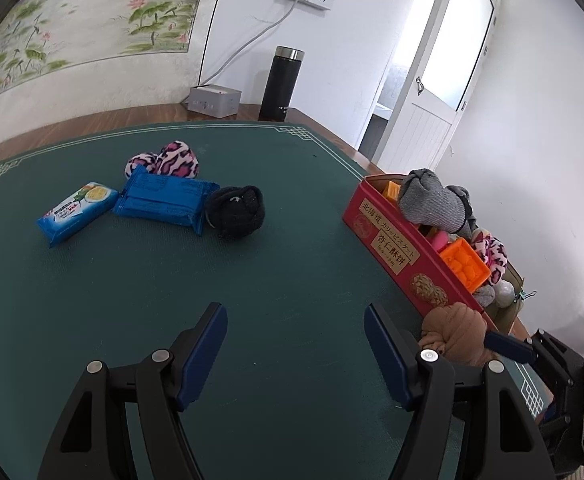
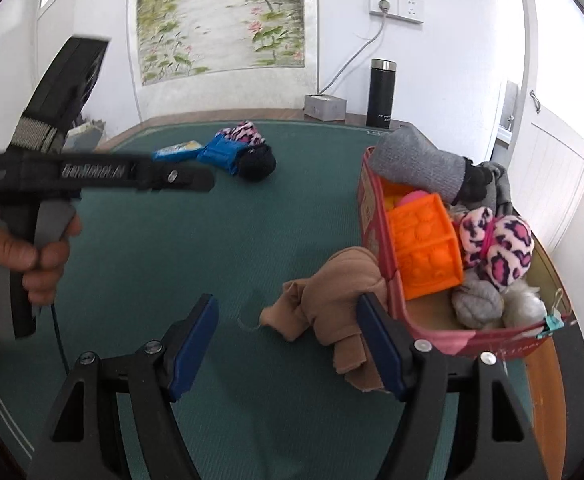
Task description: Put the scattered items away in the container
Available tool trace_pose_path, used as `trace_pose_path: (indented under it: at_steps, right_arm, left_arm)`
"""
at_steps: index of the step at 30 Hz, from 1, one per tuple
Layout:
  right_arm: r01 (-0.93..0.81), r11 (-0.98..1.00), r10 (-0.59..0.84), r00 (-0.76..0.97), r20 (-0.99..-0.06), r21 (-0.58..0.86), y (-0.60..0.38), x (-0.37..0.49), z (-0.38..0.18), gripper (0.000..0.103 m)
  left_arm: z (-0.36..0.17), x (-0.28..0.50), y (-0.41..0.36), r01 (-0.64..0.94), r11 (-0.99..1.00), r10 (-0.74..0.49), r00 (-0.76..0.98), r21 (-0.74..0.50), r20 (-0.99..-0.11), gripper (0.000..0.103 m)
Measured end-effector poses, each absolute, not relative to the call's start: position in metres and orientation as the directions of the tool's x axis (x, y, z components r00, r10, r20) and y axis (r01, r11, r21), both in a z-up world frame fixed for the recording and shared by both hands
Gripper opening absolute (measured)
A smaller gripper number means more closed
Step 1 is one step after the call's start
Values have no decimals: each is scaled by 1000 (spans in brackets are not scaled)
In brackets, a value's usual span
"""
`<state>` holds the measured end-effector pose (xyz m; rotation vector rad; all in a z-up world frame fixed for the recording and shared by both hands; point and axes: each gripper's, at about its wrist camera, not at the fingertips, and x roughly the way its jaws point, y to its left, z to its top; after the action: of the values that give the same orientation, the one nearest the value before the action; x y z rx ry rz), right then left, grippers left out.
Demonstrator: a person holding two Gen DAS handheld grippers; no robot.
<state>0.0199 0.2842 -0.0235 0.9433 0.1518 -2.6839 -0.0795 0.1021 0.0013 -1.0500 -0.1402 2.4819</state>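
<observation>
Right wrist: tan cloth bundle [image 2: 332, 300] beside red box [image 2: 376, 216], near open right claw [image 2: 287, 344].

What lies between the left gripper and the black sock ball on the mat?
Nothing: in the left wrist view, only bare green mat stretches from the open left gripper to the black sock ball.

Open left tool [image 1: 296, 334] above green mat [image 1: 171, 280]; red box [image 1: 388, 240], perhaps overfull, at right.

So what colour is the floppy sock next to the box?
Tan, a light brown; the right wrist view shows it best.
</observation>
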Motion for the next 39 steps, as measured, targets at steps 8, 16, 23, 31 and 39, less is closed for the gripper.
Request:
trace_pose_path:
  at_steps: [8, 16, 23, 31, 39]
  right_arm:
    - [307, -951, -225, -760, -609, -30, 275, -14, -20, 75]
    - [442, -873, -476, -677, -561, 207, 286, -11, 0, 75]
    - [390, -907, -392, -649, -651, 157, 296, 33, -15, 75]
    - [194, -960, -280, -647, -709, 202, 295, -15, -45, 75]
    - [6, -988, -121, -663, -739, 157, 278, -56, -58, 55]
  left_arm:
    - [0, -78, 99, -353, -898, 435, -617, -264, -655, 72]
    - [-3, -81, 95, -334, -903, 425, -617, -269, -663, 72]
    - [-6, -83, 97, -331, -902, 428, -608, -277, -669, 72]
    - [-4, -77, 101, -354, -896, 438, -609, -267, -661, 72]
    - [-9, -82, 96, -327, -902, 428, -605, -281, -671, 72]
